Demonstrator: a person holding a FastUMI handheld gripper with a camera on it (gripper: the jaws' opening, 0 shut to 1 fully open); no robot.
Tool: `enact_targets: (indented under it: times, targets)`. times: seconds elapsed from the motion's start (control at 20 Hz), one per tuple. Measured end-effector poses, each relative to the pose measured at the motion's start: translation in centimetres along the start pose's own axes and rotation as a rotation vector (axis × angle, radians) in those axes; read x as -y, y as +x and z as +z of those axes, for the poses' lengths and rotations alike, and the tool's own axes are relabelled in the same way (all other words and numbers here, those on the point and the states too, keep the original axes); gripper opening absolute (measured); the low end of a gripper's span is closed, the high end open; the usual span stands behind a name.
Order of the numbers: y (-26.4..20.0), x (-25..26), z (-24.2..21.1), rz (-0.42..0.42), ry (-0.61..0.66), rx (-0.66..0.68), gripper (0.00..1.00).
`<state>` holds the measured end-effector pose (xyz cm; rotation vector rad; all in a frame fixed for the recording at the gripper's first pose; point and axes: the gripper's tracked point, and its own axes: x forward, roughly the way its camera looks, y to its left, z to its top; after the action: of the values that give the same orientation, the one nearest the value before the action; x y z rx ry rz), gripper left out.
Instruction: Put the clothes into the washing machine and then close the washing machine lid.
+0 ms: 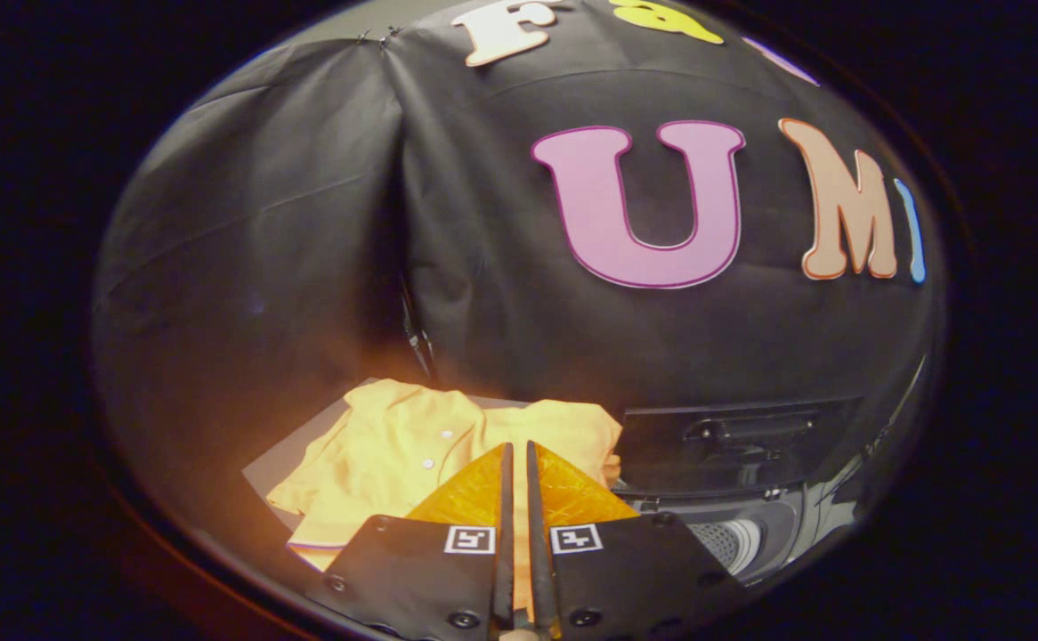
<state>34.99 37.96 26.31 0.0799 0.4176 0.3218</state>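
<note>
A yellow buttoned shirt [412,436] lies spread on a grey surface [283,458], just ahead of and to the left of my fingers. My gripper [516,448] hangs above the shirt with its two fingers side by side, shut, and nothing pressed between them. To the right of the fingers stands the washing machine [750,525], its dark lid [737,441] raised upright at the back and the perforated drum [728,539] showing in the opening below it.
The booth's black cloth wall [305,223] rises close behind the shirt and the machine, with a fold at its corner. The grey surface ends near its left front edge.
</note>
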Motion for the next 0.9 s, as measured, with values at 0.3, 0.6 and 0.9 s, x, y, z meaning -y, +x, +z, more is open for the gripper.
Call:
enact_targets:
  times: [0.3,0.6,0.9]
  targets:
    - [3.2,-3.7,-3.0,0.061,-0.031,-0.077,0.44]
    - [5.2,-5.7,-7.0,0.084,-0.075,-0.187,0.43]
    - [5.3,-5.2,-7.0,0.026,-0.132,-0.188,0.11]
